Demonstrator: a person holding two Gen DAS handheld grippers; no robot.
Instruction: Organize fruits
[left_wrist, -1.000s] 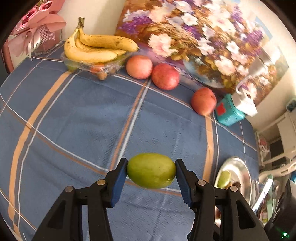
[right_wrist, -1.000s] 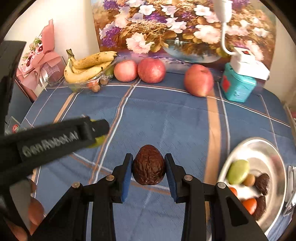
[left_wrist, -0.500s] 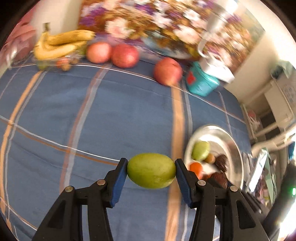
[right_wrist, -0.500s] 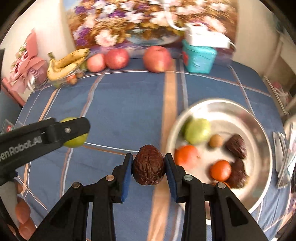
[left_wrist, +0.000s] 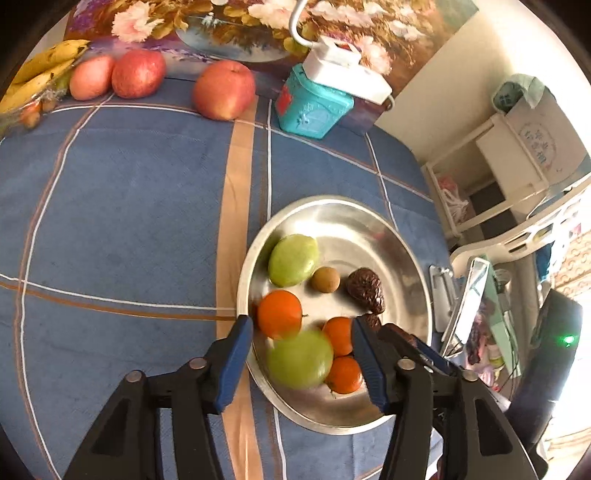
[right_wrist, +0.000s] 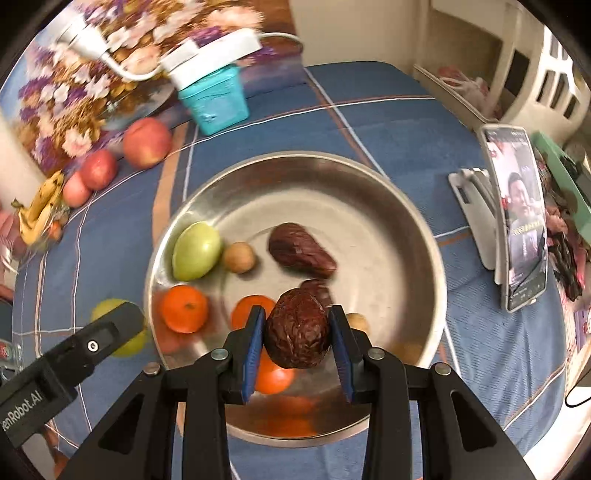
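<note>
A round steel plate (left_wrist: 369, 221) (right_wrist: 369, 192) lies on the blue cloth and holds a green fruit (left_wrist: 293, 260), tangerines (left_wrist: 279, 314), a small brown round fruit (left_wrist: 325, 279) and dark wrinkled fruits (left_wrist: 365, 290). My left gripper (left_wrist: 301, 356) is open over the plate's near rim; a blurred green fruit (left_wrist: 300, 359) sits between its pads without touching them. My right gripper (right_wrist: 297, 334) is shut on a dark wrinkled fruit (right_wrist: 297, 334) above the plate's near half. The left gripper's finger (right_wrist: 99, 336) shows at the left of the right wrist view.
Three red apples (left_wrist: 224, 89) and bananas (left_wrist: 40, 74) lie along the back by a flower painting. A teal tin (left_wrist: 314, 107) with a white charger stands behind the plate. A phone on a stand (right_wrist: 517, 218) is right of the plate.
Both grippers have swung right from the open cloth to over the plate. The left jaws have opened and let go of the green fruit. The right still holds the dark fruit.
</note>
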